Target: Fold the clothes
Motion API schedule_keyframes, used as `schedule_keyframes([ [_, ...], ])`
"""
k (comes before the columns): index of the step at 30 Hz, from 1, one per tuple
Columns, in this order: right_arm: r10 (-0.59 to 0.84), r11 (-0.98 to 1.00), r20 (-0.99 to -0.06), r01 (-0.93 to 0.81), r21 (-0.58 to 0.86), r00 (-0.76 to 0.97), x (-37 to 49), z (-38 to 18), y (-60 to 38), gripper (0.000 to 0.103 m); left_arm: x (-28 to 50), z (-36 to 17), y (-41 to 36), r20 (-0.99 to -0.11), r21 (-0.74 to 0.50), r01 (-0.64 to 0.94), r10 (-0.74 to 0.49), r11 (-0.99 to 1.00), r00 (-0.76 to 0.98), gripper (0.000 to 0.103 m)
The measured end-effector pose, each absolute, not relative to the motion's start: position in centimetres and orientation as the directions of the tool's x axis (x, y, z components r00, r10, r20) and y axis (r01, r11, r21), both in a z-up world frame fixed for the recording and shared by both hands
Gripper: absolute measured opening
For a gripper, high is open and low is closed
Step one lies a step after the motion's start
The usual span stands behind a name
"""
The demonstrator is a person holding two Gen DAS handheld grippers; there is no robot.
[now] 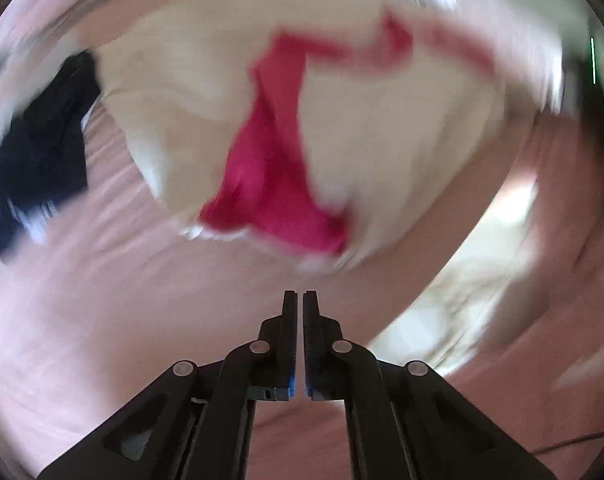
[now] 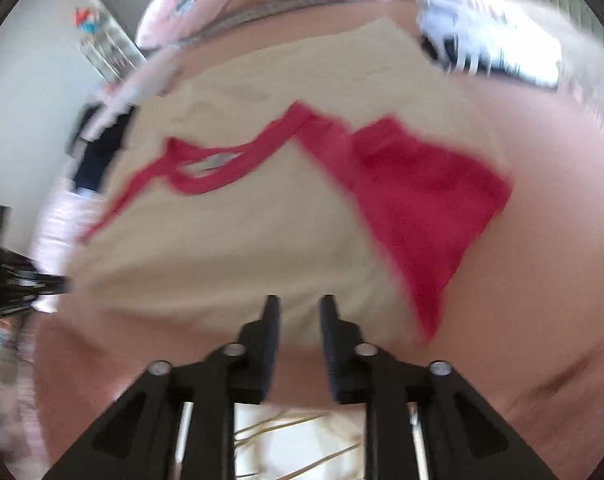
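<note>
A cream garment (image 1: pixel 382 140) lies spread on a pink bed sheet (image 1: pixel 101 280), with a small red garment (image 1: pixel 269 184) with thin straps lying on top of it. Both views are motion-blurred. My left gripper (image 1: pixel 299 296) is shut and empty, hovering just short of the near edge of the red garment. In the right wrist view the cream garment (image 2: pixel 241 240) fills the middle and the red garment (image 2: pixel 430 208) lies to the right, its straps (image 2: pixel 205 168) trailing left. My right gripper (image 2: pixel 299 304) is slightly open and empty, over the cream garment's near edge.
A dark navy garment (image 1: pixel 41 152) lies on the sheet at the left. More clothes (image 2: pixel 482 52) are piled at the far side of the bed. The bed edge and pale floor (image 1: pixel 462 280) show at the right. A black object (image 2: pixel 5 272) stands at the left.
</note>
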State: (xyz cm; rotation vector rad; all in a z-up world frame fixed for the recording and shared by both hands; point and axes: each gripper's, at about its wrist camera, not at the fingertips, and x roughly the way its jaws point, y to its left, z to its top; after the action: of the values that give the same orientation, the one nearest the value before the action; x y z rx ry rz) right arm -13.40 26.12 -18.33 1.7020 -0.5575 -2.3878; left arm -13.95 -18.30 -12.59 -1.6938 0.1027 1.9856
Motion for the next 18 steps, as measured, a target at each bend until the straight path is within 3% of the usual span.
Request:
schedule_keyframes([
  [2,-0.403,-0.875,-0.854,-0.134,0.464,-0.329,-12.1,-18.6,26.7,0.029,-13.7,-13.4,-19.0,-0.861,-0.479,-0.238,0.505,-0.845,-0.06,0.026],
  [4,-0.467,-0.824,-0.824,-0.182,0.537,-0.32,-10.8,-18.8,27.3,0.029,-12.9,-15.2,-19.1,-0.795,-0.593,-0.097,0.6,-0.799,-0.087,0.062],
  [8,-0.521,-0.741,-0.768,-0.25,0.624,-0.373,-10.3,-19.4,28.5,0.029,-12.1,-19.0,-18.8,-0.71,-0.702,0.143,0.672,-0.698,-0.209,0.062],
  [11,-0.536,-0.68,-0.726,-0.289,0.674,-0.43,-10.5,-19.9,29.4,0.049,-11.0,-20.6,-18.8,-0.646,-0.761,0.237,0.675,-0.604,-0.356,0.06],
  [13,-0.543,-0.637,-0.697,-0.311,0.705,-0.468,-10.6,-20.3,30.0,0.053,-10.4,-21.1,-18.0,-0.644,-0.761,0.255,0.645,-0.597,-0.411,0.031],
  [15,-0.547,-0.591,-0.667,-0.331,0.735,-0.506,-10.8,-20.6,30.6,0.052,-10.1,-21.6,-17.7,-0.637,-0.764,0.262,0.624,-0.59,-0.453,0.029],
  [17,-0.547,-0.543,-0.637,-0.348,0.764,-0.543,-10.9,-21.0,31.2,0.036,-9.8,-21.8,-17.3,-0.631,-0.767,0.264,0.611,-0.585,-0.479,0.027],
  [18,-0.508,-0.624,-0.682,-0.322,0.712,-0.525,-11.2,-20.5,30.3,0.016,-10.3,-21.4,-17.5,-0.648,-0.748,0.243,0.603,-0.617,-0.465,0.024],
])
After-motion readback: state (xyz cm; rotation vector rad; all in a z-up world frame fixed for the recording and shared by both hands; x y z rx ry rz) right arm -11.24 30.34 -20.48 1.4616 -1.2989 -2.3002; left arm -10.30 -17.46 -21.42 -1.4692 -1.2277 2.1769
